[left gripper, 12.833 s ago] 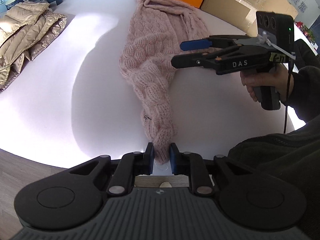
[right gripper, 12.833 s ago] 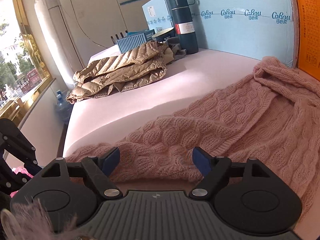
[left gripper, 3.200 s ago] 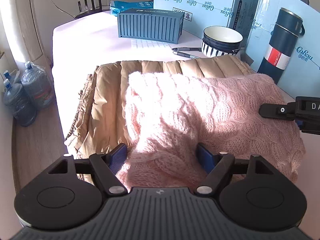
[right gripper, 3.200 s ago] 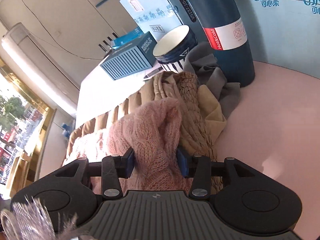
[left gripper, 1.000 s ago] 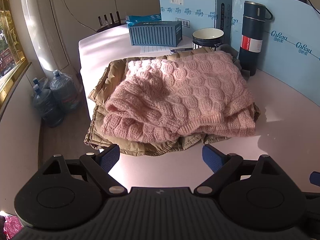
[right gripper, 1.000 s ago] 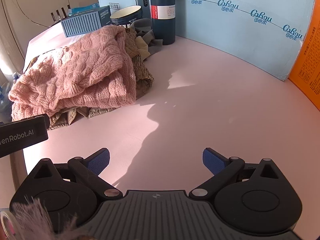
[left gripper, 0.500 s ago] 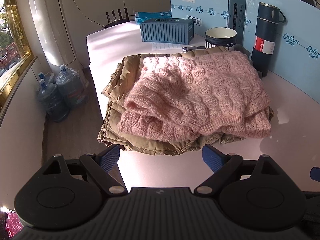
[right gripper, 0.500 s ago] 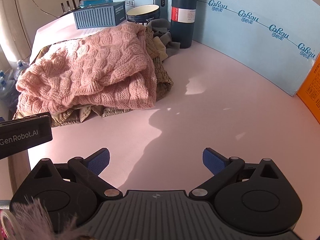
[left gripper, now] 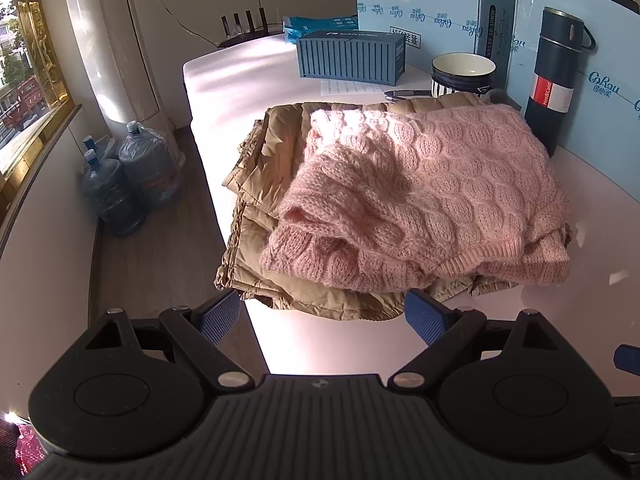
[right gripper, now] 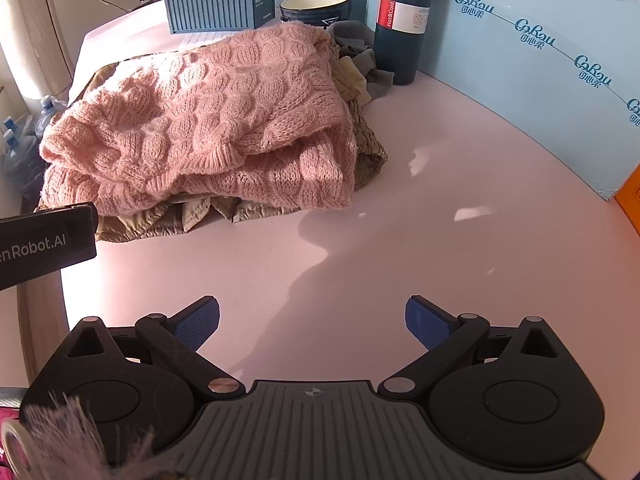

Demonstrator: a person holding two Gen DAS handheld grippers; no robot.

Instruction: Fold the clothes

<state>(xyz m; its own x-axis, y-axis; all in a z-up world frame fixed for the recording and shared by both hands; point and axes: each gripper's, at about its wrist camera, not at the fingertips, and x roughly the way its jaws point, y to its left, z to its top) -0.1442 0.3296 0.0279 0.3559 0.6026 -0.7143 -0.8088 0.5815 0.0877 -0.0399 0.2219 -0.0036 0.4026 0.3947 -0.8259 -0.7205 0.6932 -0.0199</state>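
- The sweater (left gripper: 424, 196) lies folded on the jacket (left gripper: 272, 168), on the table (right gripper: 440, 208).
- At two o'clock behind the pile stands the flask (left gripper: 554, 80); at one o'clock, the bowl (left gripper: 462, 72).
- The container box (left gripper: 350, 60) sits at twelve.

Chunky pink cable-knit sweater (left gripper: 432, 184), fuzzy and matt, ribbed at the hem. Beneath it, tan quilted jacket (left gripper: 276, 184) of thin, crinkled cloth with a faint sheen. Smooth pale pink surface (right gripper: 440, 208), slightly glossy, catching bright patches of sun. Dark blue flask (right gripper: 402, 20), matt body with a smooth red and white label band. Glazed bowl (left gripper: 463, 70), shiny, cream inside, dark outside. Ribbed blue-grey box (left gripper: 350, 60), looking like hard plastic. Light blue cardboard cartons (left gripper: 420, 4), matt and printed. Black matt plastic on both tools, blue textured pads on the fingers (right gripper: 428, 322), small metal pins at the pivots. Translucent plastic water bottles (left gripper: 116, 196) on wood-grain floor (left gripper: 160, 264).
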